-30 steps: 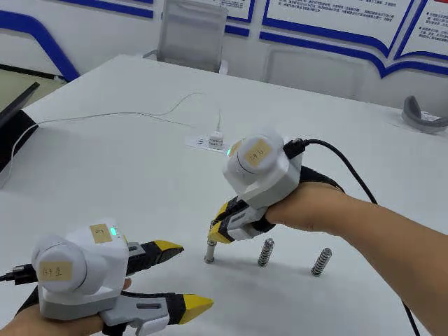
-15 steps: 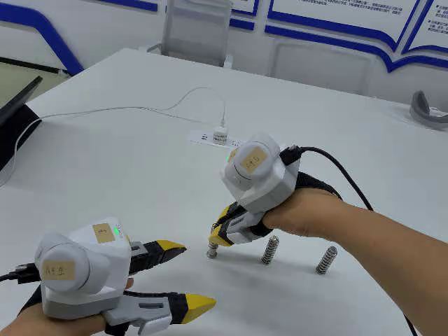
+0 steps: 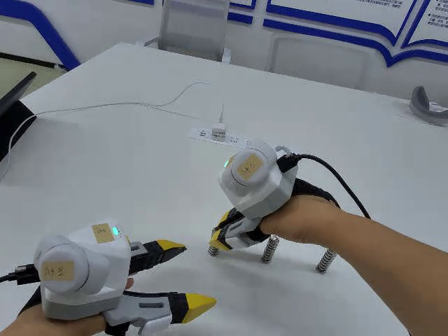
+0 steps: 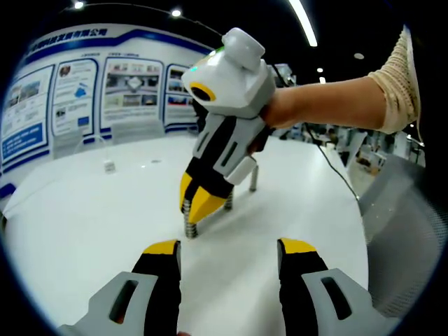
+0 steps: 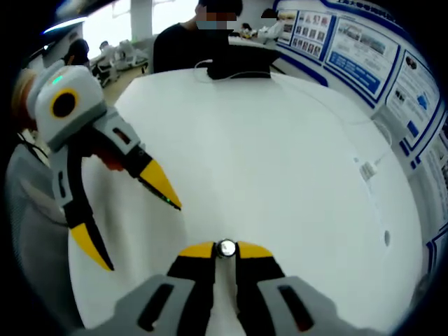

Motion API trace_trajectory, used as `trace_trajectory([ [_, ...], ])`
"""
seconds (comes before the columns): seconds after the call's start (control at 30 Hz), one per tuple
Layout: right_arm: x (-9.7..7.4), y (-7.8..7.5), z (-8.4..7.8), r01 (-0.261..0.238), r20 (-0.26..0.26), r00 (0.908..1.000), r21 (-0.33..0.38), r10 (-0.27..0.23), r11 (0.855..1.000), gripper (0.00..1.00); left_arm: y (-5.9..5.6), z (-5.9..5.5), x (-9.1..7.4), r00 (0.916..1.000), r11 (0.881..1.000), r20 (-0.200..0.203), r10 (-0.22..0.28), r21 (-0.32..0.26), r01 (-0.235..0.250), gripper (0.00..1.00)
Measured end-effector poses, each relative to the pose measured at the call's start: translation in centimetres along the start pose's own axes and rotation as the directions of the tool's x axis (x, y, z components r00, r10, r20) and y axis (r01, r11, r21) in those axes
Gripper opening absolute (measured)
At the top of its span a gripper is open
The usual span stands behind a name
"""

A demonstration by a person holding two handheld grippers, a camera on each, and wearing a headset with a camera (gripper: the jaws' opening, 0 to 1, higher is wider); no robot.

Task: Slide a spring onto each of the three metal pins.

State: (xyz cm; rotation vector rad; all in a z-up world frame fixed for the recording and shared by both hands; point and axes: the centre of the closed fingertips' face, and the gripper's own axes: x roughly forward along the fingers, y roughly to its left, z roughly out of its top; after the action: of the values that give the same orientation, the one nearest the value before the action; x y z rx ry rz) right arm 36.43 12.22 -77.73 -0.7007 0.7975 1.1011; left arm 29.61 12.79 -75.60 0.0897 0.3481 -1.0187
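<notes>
Right gripper (image 3: 218,241) clamped on third spring (image 4: 188,228), seating it down its pin (image 5: 225,248); next likely release and lift clear without tipping it; left gripper (image 3: 192,274) idle, jaws spread.

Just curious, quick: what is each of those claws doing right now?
Left gripper: open, holding nothing.
Right gripper: closed on a spring.

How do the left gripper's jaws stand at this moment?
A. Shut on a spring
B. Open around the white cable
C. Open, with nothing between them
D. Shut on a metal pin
C: in the left gripper view, the left gripper has its yellow-tipped jaws apart with just the table between them, and the spring sits under the right gripper.
</notes>
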Motion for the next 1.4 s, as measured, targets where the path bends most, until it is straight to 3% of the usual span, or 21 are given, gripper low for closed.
trace_trajectory([
  [0.2, 0.1, -0.1, 0.1, 0.001, 0.011, 0.9999, 0.013, -0.001, 1.000, 0.12, 0.2, -0.2, 0.1, 1.0000, 1.000, 0.004, -0.001, -0.007, 0.001, 0.56],
  [0.47, 0.2, 0.4, 0.1, 0.000, 0.005, 1.0000, -0.020, 0.000, 1.000, 0.17, 0.6, -0.2, 0.2, 1.0000, 1.000, 0.009, 0.003, -0.013, -0.003, 0.56],
  [0.57, -0.5, 0.4, 0.2, 0.011, 0.012, 0.9999, -0.030, -0.011, 0.999, 0.19, 0.7, -0.4, 0.2, 1.0000, 1.000, 0.006, 0.003, -0.012, -0.003, 0.57],
  [0.77, -3.2, 0.0, 0.5, 0.055, 0.089, 0.9945, 0.001, -0.054, 0.999, 0.21, 0.8, -0.4, 0.3, 1.0000, 1.000, 0.005, 0.003, -0.011, -0.003, 0.57],
  [1.03, -7.6, 0.6, -0.1, 0.106, 0.199, 0.9735, 0.044, -0.113, 0.993, 0.22, 1.1, -0.1, 0.5, 0.9999, 1.000, 0.013, 0.010, -0.007, -0.010, 0.57],
  [1.3, -10.6, 1.5, -3.1, 0.145, 0.256, 0.9515, 0.115, -0.171, 0.983, 0.24, 1.4, 0.3, 0.3, 0.9997, 1.000, 0.015, 0.018, 0.003, -0.018, 0.58],
  [1.4, -12.1, 1.4, -4.2, 0.175, 0.285, 0.9348, 0.151, -0.213, 0.973, 0.24, 1.5, 0.4, 0.4, 0.9996, 1.000, 0.018, 0.020, 0.004, -0.020, 0.58],
])
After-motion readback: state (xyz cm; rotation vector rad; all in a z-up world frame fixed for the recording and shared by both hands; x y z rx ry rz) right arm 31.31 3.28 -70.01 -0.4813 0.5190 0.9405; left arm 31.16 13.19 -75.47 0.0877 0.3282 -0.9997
